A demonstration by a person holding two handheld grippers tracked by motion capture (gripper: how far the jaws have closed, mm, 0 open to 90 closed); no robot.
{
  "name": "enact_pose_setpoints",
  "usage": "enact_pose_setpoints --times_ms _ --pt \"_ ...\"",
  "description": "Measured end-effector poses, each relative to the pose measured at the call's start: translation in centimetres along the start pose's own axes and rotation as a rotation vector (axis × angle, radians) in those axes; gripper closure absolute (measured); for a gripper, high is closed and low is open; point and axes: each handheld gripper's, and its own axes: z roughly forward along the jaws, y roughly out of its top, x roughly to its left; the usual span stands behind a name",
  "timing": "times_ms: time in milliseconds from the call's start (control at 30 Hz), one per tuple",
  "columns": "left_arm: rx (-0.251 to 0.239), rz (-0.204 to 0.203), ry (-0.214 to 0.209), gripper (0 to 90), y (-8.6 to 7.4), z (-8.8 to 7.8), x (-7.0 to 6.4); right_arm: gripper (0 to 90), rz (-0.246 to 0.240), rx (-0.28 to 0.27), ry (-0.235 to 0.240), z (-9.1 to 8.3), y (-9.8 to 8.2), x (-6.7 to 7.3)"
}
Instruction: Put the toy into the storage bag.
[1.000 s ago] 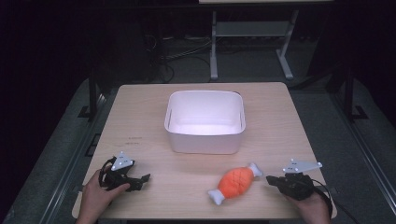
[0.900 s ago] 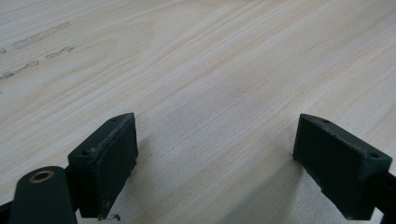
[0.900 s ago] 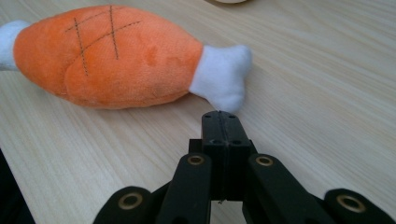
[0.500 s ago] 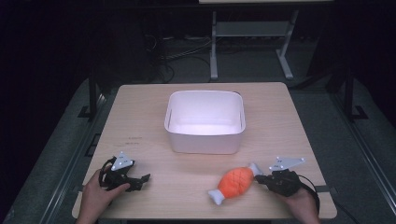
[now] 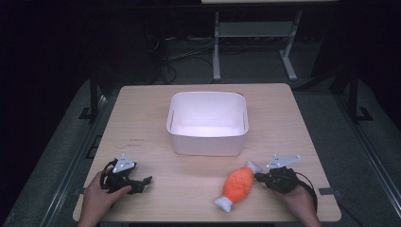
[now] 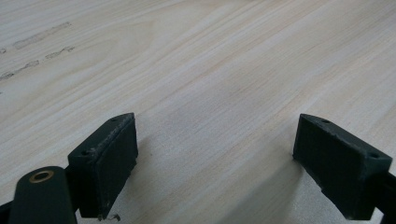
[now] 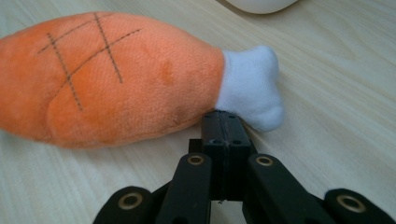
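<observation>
An orange plush drumstick with white ends lies on the wooden table in front of a white tub. My right gripper is shut, jaws pressed together with nothing between them. Its tip touches the toy at the seam between the orange body and the white end. My left gripper rests near the table's front left with its jaws wide open over bare wood.
The tub stands in the middle of the table and looks empty. The table's front edge runs just below both hands. Faint pencil-like marks lie on the wood left of the tub. Dark floor and a stand's legs lie beyond the table.
My right gripper has slid left along the table until its shut tip reached the plush drumstick. The left gripper and the toy have stayed where they were.
</observation>
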Motion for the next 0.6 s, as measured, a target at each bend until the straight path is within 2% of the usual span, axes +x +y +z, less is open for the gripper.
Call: enact_pose_setpoints --times_ms 600 --pt "0.0 0.0 0.0 13.1 0.0 0.0 0.0 89.8 -0.036 -0.002 0.009 1.6 2.2 -0.6"
